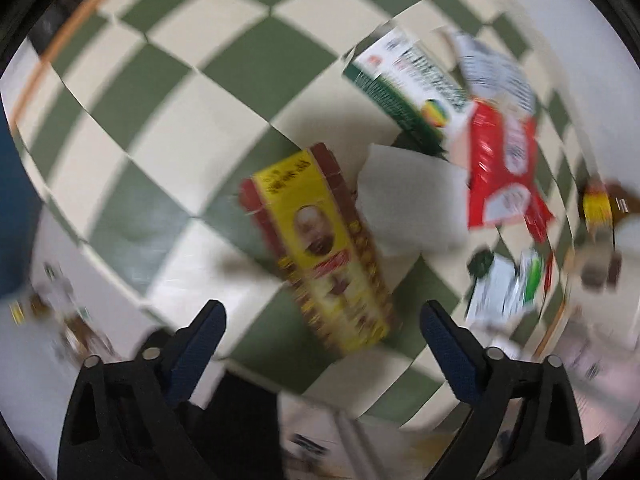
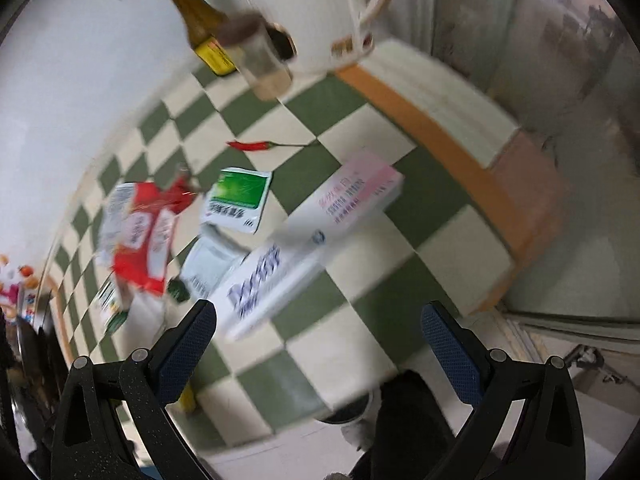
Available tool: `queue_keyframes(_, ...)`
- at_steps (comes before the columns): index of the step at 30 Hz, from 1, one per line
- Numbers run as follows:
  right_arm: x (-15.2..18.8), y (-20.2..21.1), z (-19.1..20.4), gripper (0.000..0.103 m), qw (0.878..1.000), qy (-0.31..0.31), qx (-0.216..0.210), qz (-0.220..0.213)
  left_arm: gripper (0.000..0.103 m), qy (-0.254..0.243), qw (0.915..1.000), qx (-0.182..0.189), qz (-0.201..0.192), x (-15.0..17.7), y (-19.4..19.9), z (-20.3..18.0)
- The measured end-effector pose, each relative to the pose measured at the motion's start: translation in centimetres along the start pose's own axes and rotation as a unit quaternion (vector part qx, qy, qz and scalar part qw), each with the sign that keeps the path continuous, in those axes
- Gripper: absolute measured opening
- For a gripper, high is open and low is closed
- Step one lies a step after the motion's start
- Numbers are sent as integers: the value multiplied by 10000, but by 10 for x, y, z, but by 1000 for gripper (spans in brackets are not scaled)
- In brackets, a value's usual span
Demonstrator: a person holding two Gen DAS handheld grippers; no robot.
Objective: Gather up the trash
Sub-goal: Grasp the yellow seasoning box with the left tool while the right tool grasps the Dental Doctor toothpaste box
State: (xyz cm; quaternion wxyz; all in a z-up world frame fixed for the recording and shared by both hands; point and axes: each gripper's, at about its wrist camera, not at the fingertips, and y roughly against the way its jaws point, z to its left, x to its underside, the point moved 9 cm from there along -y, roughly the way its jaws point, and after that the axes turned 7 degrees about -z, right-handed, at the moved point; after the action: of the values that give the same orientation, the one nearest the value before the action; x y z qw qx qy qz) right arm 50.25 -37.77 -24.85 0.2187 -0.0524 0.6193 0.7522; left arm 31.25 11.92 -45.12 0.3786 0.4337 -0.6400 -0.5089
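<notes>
A: Where does the trash lie against the jaws?

B: The left gripper (image 1: pixel 323 322) stands spread wide with nothing between its blue pads; the yellow-and-maroon cardboard box (image 1: pixel 320 246) lies on the green-and-cream checkered tabletop (image 1: pixel 168 128) just ahead of them, its near end reaching between the tips. The right gripper (image 2: pixel 319 328) is spread too and holds nothing; the long white carton with blue lettering (image 2: pixel 272 280) lies slanted just ahead of its left finger.

A: Any writing you can read?

B: Everything is blurred. The yellow box bears a portrait, and the blue lettering may be Latin script, but I cannot read it.

A: The count?

B: On the left view: one white paper napkin (image 1: pixel 412 200), one green-and-white carton (image 1: pixel 404 88), one red plastic wrapper (image 1: pixel 504 168). On the right: one pink-and-white box (image 2: pixel 360 192), one green-and-white sachet (image 2: pixel 238 198), one red chilli pepper (image 2: pixel 252 145), one brown glass bottle (image 2: pixel 196 16), one white jug (image 2: pixel 312 12).
</notes>
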Motion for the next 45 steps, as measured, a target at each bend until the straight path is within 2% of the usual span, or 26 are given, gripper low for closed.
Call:
queue_keyframes(3, -7, -34, 6, 103, 9993, -200, 19, 310, 88, 290, 9994, -116, 115, -4, -20, -8)
queue_keyframes(6, -13, -62, 15, 100, 9978, -382, 61, 541, 72, 22, 9989, -477, 27, -2, -26, -11)
queue_keyframes(7, -16, -71, 18, 96, 9976, -382, 58, 575, 66, -182, 9979, -626, -19, 1, -25, -11)
queue_keyframes(8, -18, -78, 21, 93, 9975, -364, 46, 605, 66, -364, 9970, -679, -103, 2, -23, -13)
queue_keyframes(10, -19, -90, 29, 77, 9972, -196, 53, 725, 65, -856, 9919, -891, -279, 9, -15, -15)
queue_keyframes(13, -19, -96, 37, 75, 9965, 258, -51, 795, 65, -1602, 9798, -1120, -420, 25, -6, -20)
queue_keyframes(15, -18, -93, 40, 73, 9938, 749, -40, 818, 65, -2169, 9661, -1278, -574, 38, 2, -24)
queue_keyframes(17, -16, -91, 43, 71, 9865, 1377, -41, 888, 65, -2514, 9564, -1355, -615, 51, 5, -30)
queue_keyframes(18, -13, -88, 44, 71, 9788, 1825, -14, 933, 65, -2638, 9524, -1393, -622, 58, 7, -32)
queue_keyframes(20, -7, -84, 44, 71, 9583, 2680, 154, 975, 65, -2633, 9527, -1409, -557, 68, 8, -34)
queue_keyframes(22, -1, -83, 40, 71, 9341, 3390, 536, 985, 65, -2527, 9564, -1338, -593, 68, 11, -40)
queue_keyframes(23, 1, -82, 39, 71, 9295, 3500, 611, 985, 65, -2473, 9582, -1312, -586, 70, 11, -40)
queue_keyframes(25, 2, -78, 39, 76, 9366, 3327, 511, 972, 65, -2373, 9614, -1278, -551, 73, 16, -45)
queue_keyframes(27, 5, -78, 40, 76, 9472, 3007, 373, 1051, 63, -2395, 9607, -1270, -597, 74, 21, -51)
queue_keyframes(29, 7, -78, 39, 75, 9573, 2697, 320, 992, 59, -2731, 9518, -1217, -691, 75, 31, -60)
queue_keyframes(30, 9, -77, 42, 68, 9560, 2775, 298, 900, 59, -3120, 9389, -1231, -771, 86, 35, -74)
queue_keyframes(31, 10, -74, 47, 61, 9517, 2942, 248, 837, 59, -3343, 9306, -1245, -816, 93, 37, -82)
queue_keyframes(32, 13, -72, 49, 61, 9459, 3130, 188, 831, 59, -3569, 9220, -1245, -834, 102, 39, -91)
queue_keyframes(33, 18, -70, 53, 59, 9388, 3338, 97, 849, 60, -3695, 9176, -1240, -786, 111, 40, -97)
queue_keyframes(34, 21, -68, 56, 58, 9315, 3535, 63, 852, 61, -3693, 9180, -1262, -707, 118, 39, -100)
queue_keyframes(36, 25, -65, 55, 58, 9213, 3784, 116, 890, 63, -3523, 9247, -1238, -739, 122, 44, -104)
queue_keyframes(37, 24, -63, 54, 59, 9215, 3771, 110, 921, 63, -3462, 9276, -1194, -736, 124, 44, -107)
queue_keyframes(42, 18, -66, 51, 60, 9395, 3263, 147, 1033, 60, -3202, 9412, -930, -536, 119, 62, -103)
queue_keyframes(45, 14, -60, 50, 61, 9424, 3212, 219, 907, 57, -3201, 9411, -921, -581, 121, 68, -102)
